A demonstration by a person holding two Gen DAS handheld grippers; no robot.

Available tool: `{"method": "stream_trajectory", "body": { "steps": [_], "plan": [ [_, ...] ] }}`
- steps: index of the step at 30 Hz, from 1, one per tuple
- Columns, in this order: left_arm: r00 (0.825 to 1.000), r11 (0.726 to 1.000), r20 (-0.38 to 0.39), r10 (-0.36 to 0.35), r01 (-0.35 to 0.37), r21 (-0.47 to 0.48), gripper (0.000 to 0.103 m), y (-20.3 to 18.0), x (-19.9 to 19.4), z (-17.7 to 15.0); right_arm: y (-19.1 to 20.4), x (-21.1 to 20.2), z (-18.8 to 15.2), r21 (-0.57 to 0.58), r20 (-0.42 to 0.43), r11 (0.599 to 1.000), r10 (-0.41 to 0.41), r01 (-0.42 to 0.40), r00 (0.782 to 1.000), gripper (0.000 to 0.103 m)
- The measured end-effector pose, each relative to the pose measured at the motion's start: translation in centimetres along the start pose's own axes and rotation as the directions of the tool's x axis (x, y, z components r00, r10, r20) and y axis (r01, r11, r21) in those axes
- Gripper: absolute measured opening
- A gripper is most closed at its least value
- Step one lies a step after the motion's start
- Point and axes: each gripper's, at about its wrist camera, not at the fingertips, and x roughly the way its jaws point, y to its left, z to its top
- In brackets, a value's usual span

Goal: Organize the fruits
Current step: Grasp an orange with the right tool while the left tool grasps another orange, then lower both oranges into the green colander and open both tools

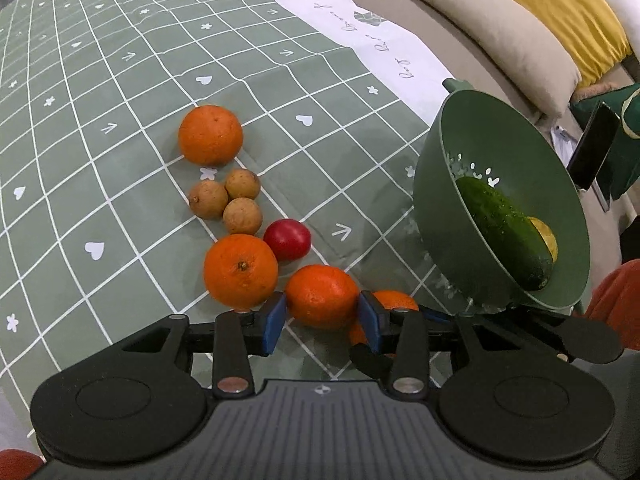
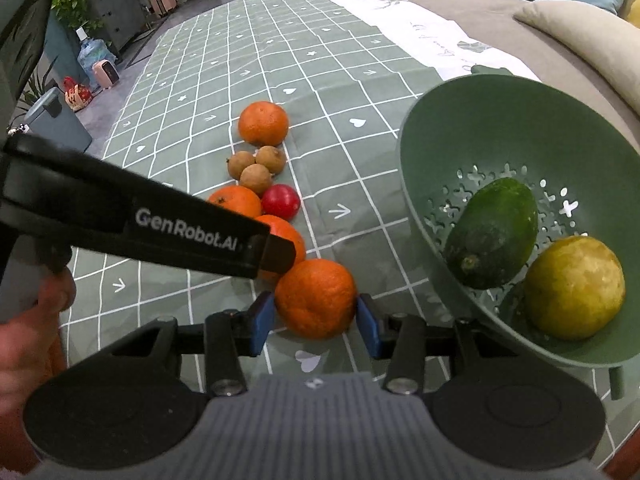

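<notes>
A row of fruit lies on the green checked tablecloth: several oranges, three brown longans (image 1: 226,200) and a red fruit (image 1: 287,239). My left gripper (image 1: 322,318) has its blue pads against the sides of an orange (image 1: 322,296). My right gripper (image 2: 316,320) has its pads against the nearest orange (image 2: 316,298). Both oranges rest on the cloth. A green colander (image 2: 500,128) stands tilted at the right, holding a cucumber (image 2: 492,232) and a yellow-green citrus (image 2: 574,288). The left gripper's body (image 2: 160,224) crosses the right wrist view.
The farthest orange (image 1: 210,135) lies beyond the longans. The tablecloth's white border (image 1: 360,28) runs along the table edge, with a beige sofa and cushions (image 1: 500,28) behind. A phone (image 1: 592,148) stands right of the colander. Plants and boxes (image 2: 100,40) stand on the floor.
</notes>
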Motion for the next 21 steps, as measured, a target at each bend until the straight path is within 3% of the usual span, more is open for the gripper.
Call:
{"method": "stream_trajectory", "body": {
  "steps": [8,10,21],
  "plan": [
    [0.996,0.989,-0.035,-0.087,0.082,-0.123,0.051,1.5,0.7,0.2,0.0,-0.3,-0.1,-0.003,-0.001,1.0,-0.014,0.014,1.0,0.041],
    [0.994,0.987,-0.042,-0.099,0.093,-0.133,0.046,1.4,0.9,0.1,-0.2,-0.6,-0.3,-0.01,-0.01,1.0,-0.018,0.018,1.0,0.041],
    [0.999,0.997,0.022,-0.042,0.043,-0.071,0.044,-0.9,-1.6,-0.9,-0.9,-4.4,-1.1,-0.019,0.009,1.0,0.005,-0.005,1.0,0.04]
  ]
}}
